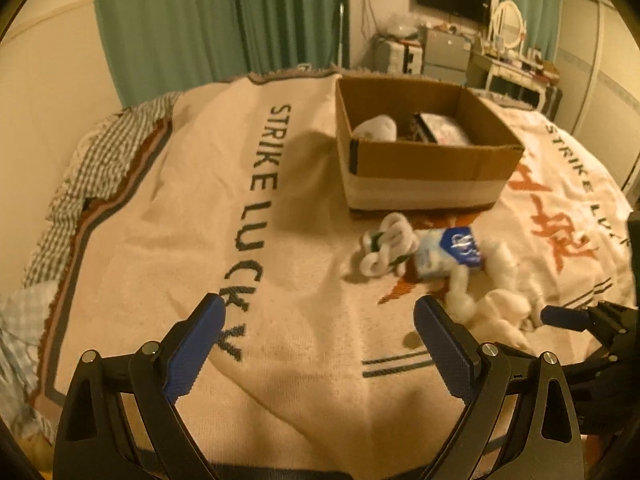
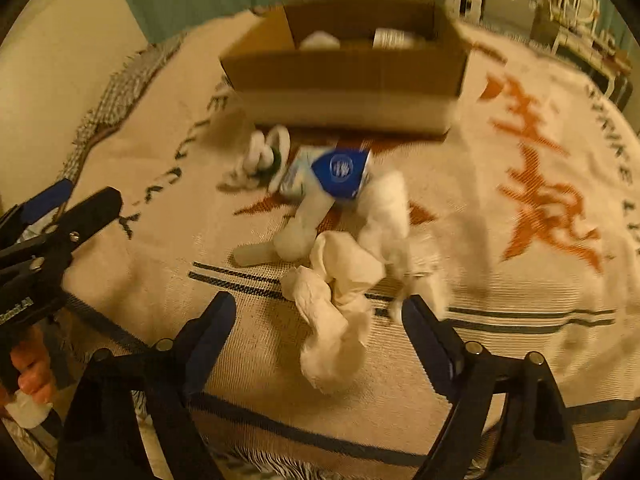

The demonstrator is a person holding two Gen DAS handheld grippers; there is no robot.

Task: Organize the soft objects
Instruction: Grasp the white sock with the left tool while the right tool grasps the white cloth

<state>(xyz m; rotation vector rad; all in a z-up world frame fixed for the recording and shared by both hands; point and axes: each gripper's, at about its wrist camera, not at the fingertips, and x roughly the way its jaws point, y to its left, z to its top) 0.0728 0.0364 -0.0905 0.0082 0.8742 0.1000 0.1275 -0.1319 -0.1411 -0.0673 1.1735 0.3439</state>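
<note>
I take the cardboard box (image 1: 424, 160) on the blanket (image 1: 160, 240) as my mark. In front of it lies the crumpled white cloth (image 2: 340, 300), light, limp, likely to trail. I'd pinch its thickest knot. My right gripper (image 2: 318, 312) gapes around it, not touching; my left gripper (image 1: 320, 320) stands open, empty.

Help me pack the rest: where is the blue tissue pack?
The blue tissue pack lies on the blanket just in front of the cardboard box, between the rolled socks and the white cloths.
</note>
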